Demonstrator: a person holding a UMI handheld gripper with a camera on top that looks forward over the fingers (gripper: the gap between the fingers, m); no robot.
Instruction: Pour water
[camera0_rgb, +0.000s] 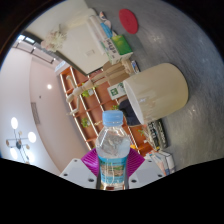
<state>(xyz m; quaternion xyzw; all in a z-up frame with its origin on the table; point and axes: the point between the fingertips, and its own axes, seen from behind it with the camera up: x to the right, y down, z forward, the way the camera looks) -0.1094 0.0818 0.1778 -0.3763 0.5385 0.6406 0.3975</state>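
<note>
A clear plastic water bottle (113, 150) with a blue cap and a green-and-orange label stands between my fingers. My gripper (113, 168) is shut on the bottle, the magenta pads (90, 161) pressing its sides at label height. The whole view is rolled, so the bottle is tilted with me. A cream-coloured cup (160, 90) lies beyond the bottle's cap, up and to the right, on the grey table (185, 45). The bottle's base is hidden below my fingers.
A red round lid (129, 19) lies on the grey table far beyond the cup. A white and green box (112, 38) stands near it. Wooden shelving (88, 95) with small items runs behind the bottle. A ceiling with lights shows to the left.
</note>
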